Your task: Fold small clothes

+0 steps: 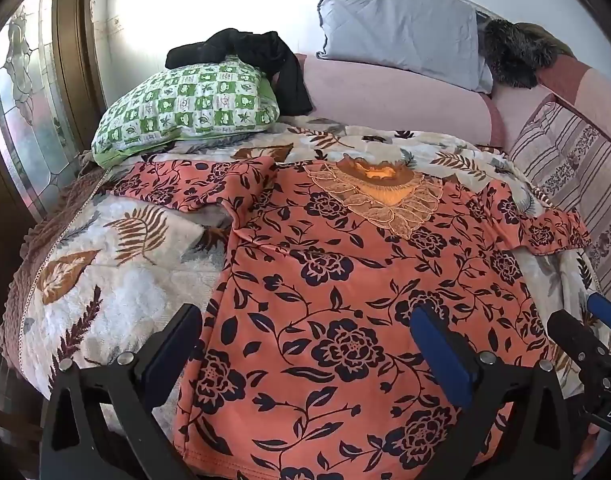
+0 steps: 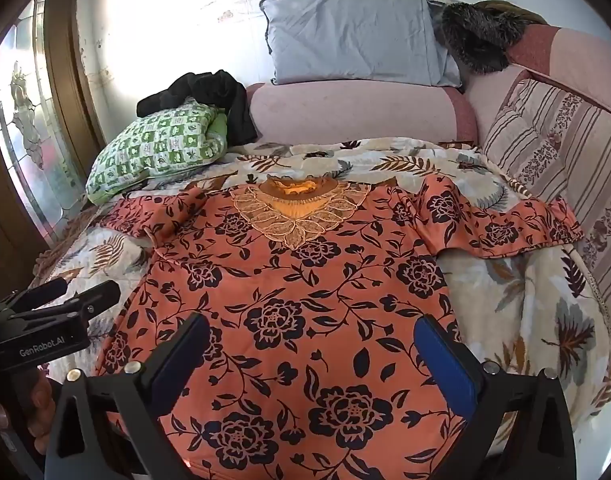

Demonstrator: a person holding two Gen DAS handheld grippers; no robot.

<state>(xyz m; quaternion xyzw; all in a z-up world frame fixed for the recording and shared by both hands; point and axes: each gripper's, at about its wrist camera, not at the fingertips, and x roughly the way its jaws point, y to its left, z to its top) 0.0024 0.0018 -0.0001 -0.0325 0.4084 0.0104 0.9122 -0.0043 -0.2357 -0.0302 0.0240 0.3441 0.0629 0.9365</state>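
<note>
An orange top with black flowers (image 1: 345, 280) lies flat, face up, on the bed, lace collar (image 1: 381, 196) at the far end and both sleeves spread. It also shows in the right wrist view (image 2: 305, 280). My left gripper (image 1: 305, 320) is open and empty over the top's near left hem. My right gripper (image 2: 311, 332) is open and empty over the near right hem. The right gripper shows at the right edge of the left wrist view (image 1: 585, 336). The left gripper shows at the left edge of the right wrist view (image 2: 65, 300).
The top rests on a leaf-print blanket (image 1: 113, 280). A green checked pillow (image 1: 185, 108) with black clothing (image 1: 257, 52) lies at the far left. A grey pillow (image 1: 401, 28), a pink bolster (image 1: 385, 96) and a striped cushion (image 2: 565, 160) line the back and right. A glass door (image 1: 21, 100) stands left.
</note>
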